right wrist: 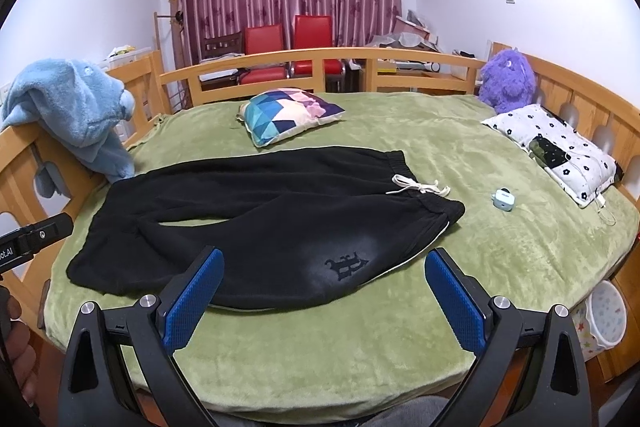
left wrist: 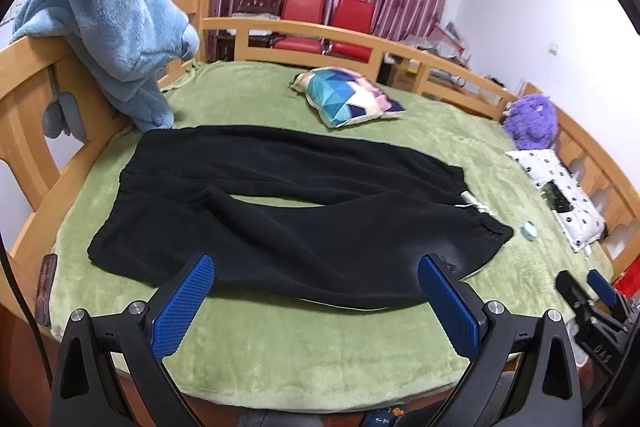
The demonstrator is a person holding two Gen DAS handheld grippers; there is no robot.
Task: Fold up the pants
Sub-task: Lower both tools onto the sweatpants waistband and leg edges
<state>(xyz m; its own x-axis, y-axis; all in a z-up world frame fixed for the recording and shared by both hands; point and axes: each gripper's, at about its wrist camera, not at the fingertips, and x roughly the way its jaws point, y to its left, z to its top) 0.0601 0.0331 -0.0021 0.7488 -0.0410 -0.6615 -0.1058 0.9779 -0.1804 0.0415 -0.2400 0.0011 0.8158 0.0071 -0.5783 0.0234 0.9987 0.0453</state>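
Black pants (right wrist: 256, 223) lie flat across green blanket (right wrist: 460, 267), waistband right, legs left; left gripper (left wrist: 316, 301) and right gripper (right wrist: 324, 295) hover at near edge, jaws wide, empty: judged best to pinch near leg's hem and waistband together, then fold evenly over far leg.

From the right wrist view I read an ornate embroidered letter "B" (right wrist: 346, 264) on the black pants (right wrist: 256, 211), near the hip. At the left edge, the left claw (right wrist: 34, 235) carries white lettering ending in "ot.AI". From the left wrist view, the right claw (left wrist: 596, 311) bears embossed characters, upside down, too unclear for me to read.
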